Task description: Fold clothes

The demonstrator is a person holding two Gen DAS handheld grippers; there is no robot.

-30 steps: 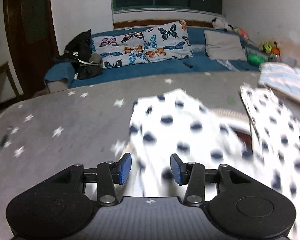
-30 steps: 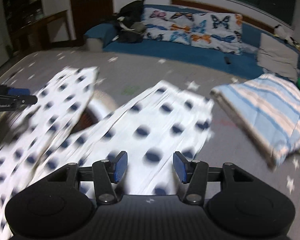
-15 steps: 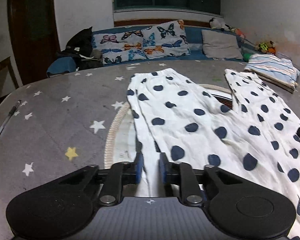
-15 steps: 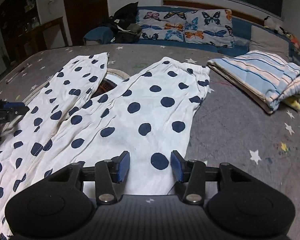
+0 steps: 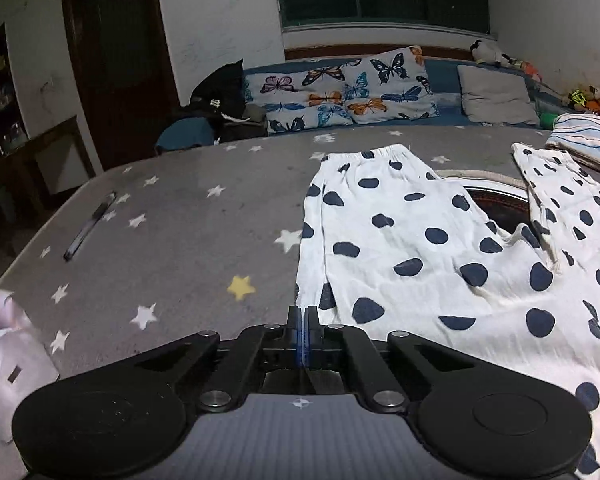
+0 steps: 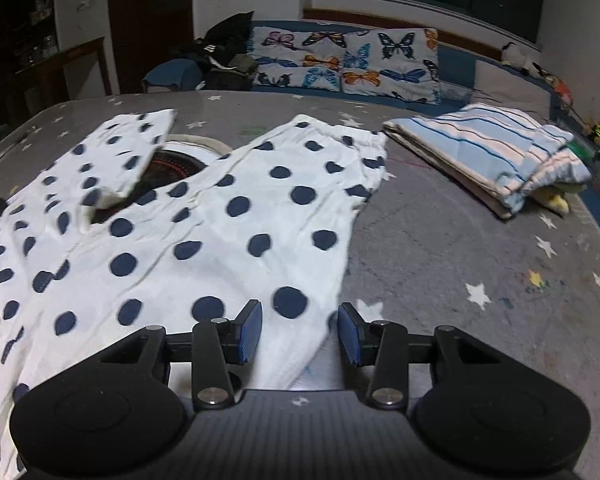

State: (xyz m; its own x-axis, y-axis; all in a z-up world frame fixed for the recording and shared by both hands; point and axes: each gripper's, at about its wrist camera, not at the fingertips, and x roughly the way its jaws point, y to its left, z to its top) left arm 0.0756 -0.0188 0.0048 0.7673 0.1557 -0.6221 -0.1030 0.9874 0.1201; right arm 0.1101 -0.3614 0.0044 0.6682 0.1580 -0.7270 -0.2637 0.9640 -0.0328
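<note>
1. The white trousers with dark blue dots [image 5: 428, 248] lie spread flat on a grey cover printed with stars [image 5: 188, 216], legs pointing away and splayed in a V.
2. In the gap between the two legs a round object with a pale rim and dark red centre [image 6: 180, 160] shows; the left leg's inner edge curls up over it.
3. The left gripper [image 5: 302, 320] sits at the near left edge of the trousers, its blue pads pressed together with no gap. Whether cloth is pinched between them cannot be told; the fabric edge lies just beside the tips.
4. The right gripper [image 6: 299, 334] hovers at the near right edge of the trousers, its fingers wide apart and holding nothing; the cloth's hem lies under the space between them.
5. A folded blue-striped blanket [image 6: 496, 156] rests on the cover to the right, apart from the trousers.
6. A pen [image 5: 88, 228] lies on the cover far to the left.
7. Behind the cover, butterfly-print pillows [image 5: 340, 88] and a grey cushion [image 5: 496, 96] sit on a blue couch, with a dark heap of clothes [image 5: 220, 96] at its left end.
</note>
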